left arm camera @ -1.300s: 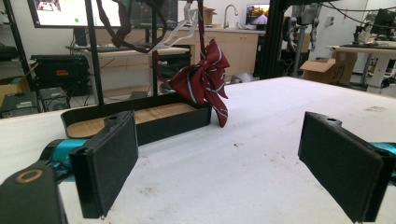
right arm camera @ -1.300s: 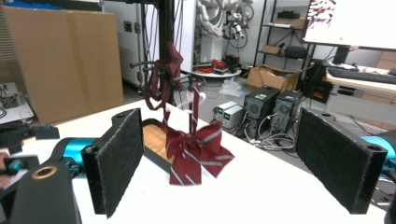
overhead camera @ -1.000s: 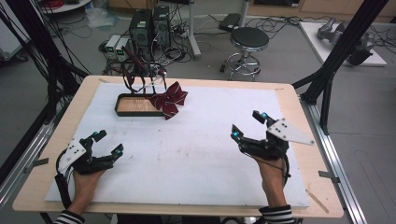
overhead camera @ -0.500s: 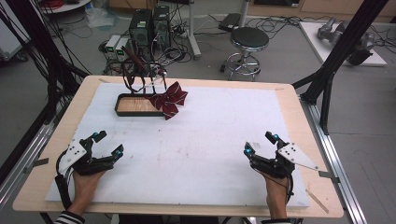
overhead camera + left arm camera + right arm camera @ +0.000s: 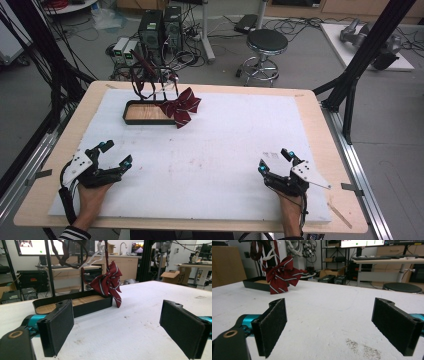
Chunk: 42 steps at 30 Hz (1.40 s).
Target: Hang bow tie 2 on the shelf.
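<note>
A dark red striped bow tie (image 5: 181,106) hangs from a small black stand (image 5: 150,75) over a black tray with a wooden floor (image 5: 134,118) at the back left of the white mat. In the left gripper view the bow tie (image 5: 108,282) hangs beyond the tray (image 5: 93,305); in the right gripper view the bow tie (image 5: 280,273) is far off at the upper left. My left gripper (image 5: 116,154) rests open near the front left of the mat, holding nothing. My right gripper (image 5: 274,160) rests open near the front right, also holding nothing.
The white mat (image 5: 215,150) covers a wooden table (image 5: 330,150). A thin wooden stick (image 5: 340,212) lies on the table's front right corner. Behind the table stand a round stool (image 5: 266,45) and computer cases (image 5: 159,27) among cables. Black frame posts (image 5: 357,65) rise on both sides.
My right gripper has come back toward the front edge and lowered onto the mat. The left gripper has barely shifted. The bow tie has not moved.
</note>
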Each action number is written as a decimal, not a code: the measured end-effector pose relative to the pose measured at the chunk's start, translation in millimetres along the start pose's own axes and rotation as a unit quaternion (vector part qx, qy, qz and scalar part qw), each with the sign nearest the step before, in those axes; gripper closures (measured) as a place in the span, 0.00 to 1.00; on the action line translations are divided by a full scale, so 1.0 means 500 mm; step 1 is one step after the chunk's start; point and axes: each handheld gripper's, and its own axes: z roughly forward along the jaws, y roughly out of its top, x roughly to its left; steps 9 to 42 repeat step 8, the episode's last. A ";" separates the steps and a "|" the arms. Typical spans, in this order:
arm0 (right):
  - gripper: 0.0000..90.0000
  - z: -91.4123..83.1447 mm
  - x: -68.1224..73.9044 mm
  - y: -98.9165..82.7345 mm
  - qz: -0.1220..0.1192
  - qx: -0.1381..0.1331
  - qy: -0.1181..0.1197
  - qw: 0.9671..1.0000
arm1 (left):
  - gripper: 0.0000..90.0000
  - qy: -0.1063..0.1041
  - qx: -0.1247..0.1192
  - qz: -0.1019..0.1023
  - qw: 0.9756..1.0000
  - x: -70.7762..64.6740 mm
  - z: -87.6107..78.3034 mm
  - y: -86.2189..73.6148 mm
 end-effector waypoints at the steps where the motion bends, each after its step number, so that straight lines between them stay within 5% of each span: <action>1: 0.13 0.001 0.001 -0.003 -0.002 0.001 0.000 1.000 | 0.14 0.000 0.000 0.000 1.000 0.000 0.000 0.000; 7: 0.13 -0.001 0.008 -0.006 -0.018 -0.007 0.000 1.000 | 0.14 0.000 0.001 0.002 1.000 -0.001 0.001 0.000; 42: 0.13 -0.001 0.008 -0.006 -0.018 -0.007 0.000 1.000 | 0.14 -0.001 0.003 0.002 1.000 -0.001 0.001 0.000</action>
